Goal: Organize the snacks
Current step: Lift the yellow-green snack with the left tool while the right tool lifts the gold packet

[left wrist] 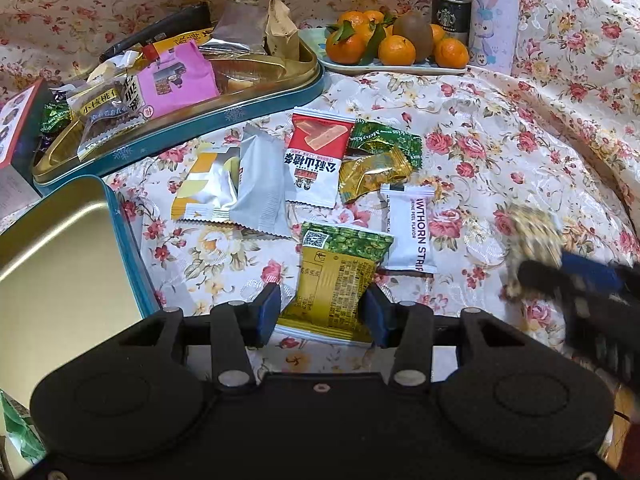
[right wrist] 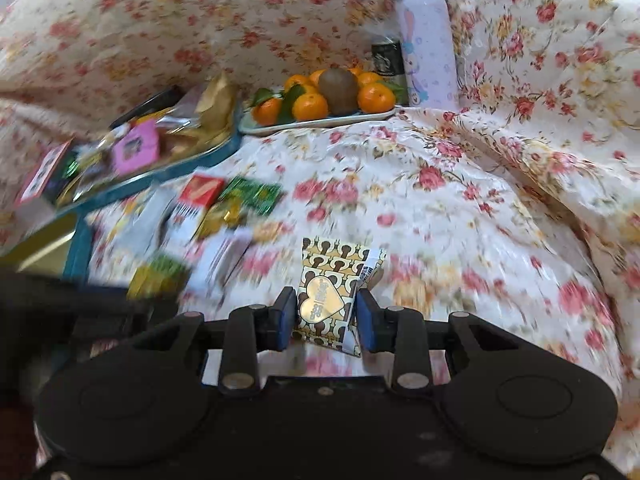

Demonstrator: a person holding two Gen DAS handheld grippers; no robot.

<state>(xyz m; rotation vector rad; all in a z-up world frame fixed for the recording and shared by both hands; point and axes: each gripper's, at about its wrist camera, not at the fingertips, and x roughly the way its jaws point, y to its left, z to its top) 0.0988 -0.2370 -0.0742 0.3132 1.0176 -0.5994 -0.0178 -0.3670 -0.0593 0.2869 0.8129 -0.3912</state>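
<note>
We see the left gripper [left wrist: 325, 314] low centre in the left wrist view, jaws parted w/ a yellow-green snack packet [left wrist: 335, 280] lying between the blue pads [left wrist: 269, 312]; the pads sit just beside the packet's edges, but we can't tell if they actually touch it, so it reads as open around it, not clamped.

The right gripper [right wrist: 326, 316] sits bottom centre of the right wrist view, pads pressed on either side of a brown-and-cream patterned packet [right wrist: 334, 292] w/ a gold heart on it, i.e. gripping it. The same packet shows blurred at right of the left wrist view [left wrist: 532, 240].

Loose snacks lie on the floral cloth [left wrist: 500, 128] mid-frame: a red-white wafer packet [left wrist: 316, 156], a silver packet [left wrist: 260, 188], a yellow-silver packet [left wrist: 204, 184] partly under it, a green candy wrapper [left wrist: 386, 140], a gold candy wrapper [left wrist: 372, 174] and a white hawthorn strip bar [left wrist: 408, 228].

Upper left: an open teal tin [left wrist: 248, 110] w/ gold inside, holding several packets incl. a pink packet [left wrist: 176, 76]. Its lid [left wrist: 52, 248] (gold inner face up) is at left edge.

Top centre: a tray of mandarins and a kiwi [left wrist: 396, 46], a dark can [left wrist: 451, 14] and a lilac bottle [left wrist: 494, 16] beside it.
</note>
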